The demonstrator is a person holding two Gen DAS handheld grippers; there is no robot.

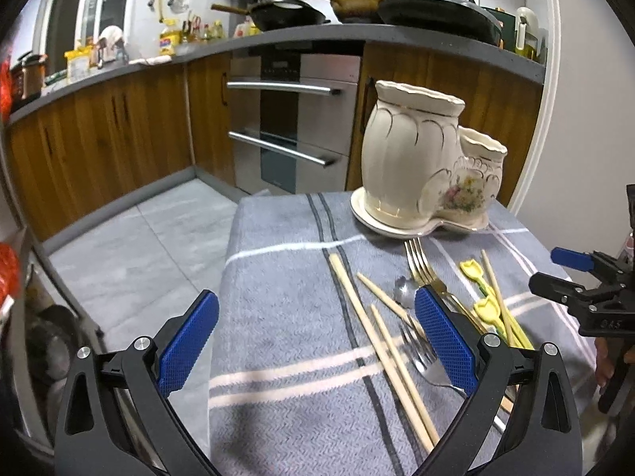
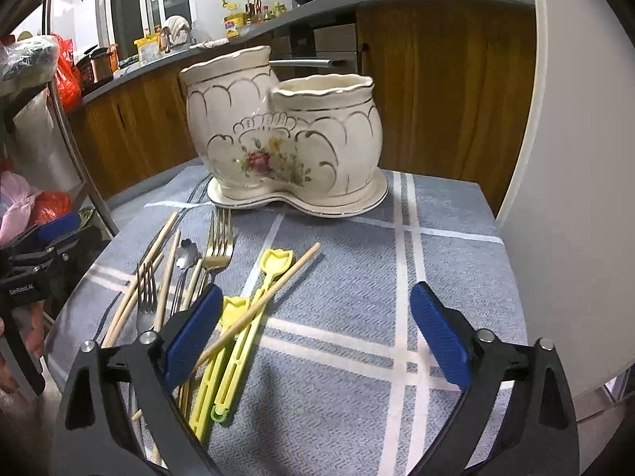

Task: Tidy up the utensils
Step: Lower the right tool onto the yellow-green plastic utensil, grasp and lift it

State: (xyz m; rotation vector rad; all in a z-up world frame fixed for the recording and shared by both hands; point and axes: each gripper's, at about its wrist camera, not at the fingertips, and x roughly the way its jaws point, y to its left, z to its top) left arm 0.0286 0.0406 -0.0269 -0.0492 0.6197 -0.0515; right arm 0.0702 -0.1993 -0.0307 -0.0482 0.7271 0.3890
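Since nothing is picked up yet, both the left gripper [image 1: 317, 341] and right gripper [image 2: 317, 333] hover spread wide over forks [image 2: 217, 246], chopsticks [image 1: 381, 353] and yellow clips [image 2: 238, 341] scattered near the empty ceramic holder [image 2: 285, 135].

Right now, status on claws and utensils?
Left claw and right claw open, empty. Loose chopsticks, forks, yellow plastic picks on grey cloth. Cream ceramic two-pot holder unobstructed.

I see a cream ceramic holder [image 2: 283, 142] with gold scallop lines and a red-and-yellow flower motif. The tablecloth [image 2: 357, 289] is grey-blue herringbone with white and dark stripes. The clips [image 2: 238, 341] are yellow, one fork [image 2: 217, 246] gold, another fork [image 2: 147, 297] silver, and my pads [image 2: 440, 337] blue.
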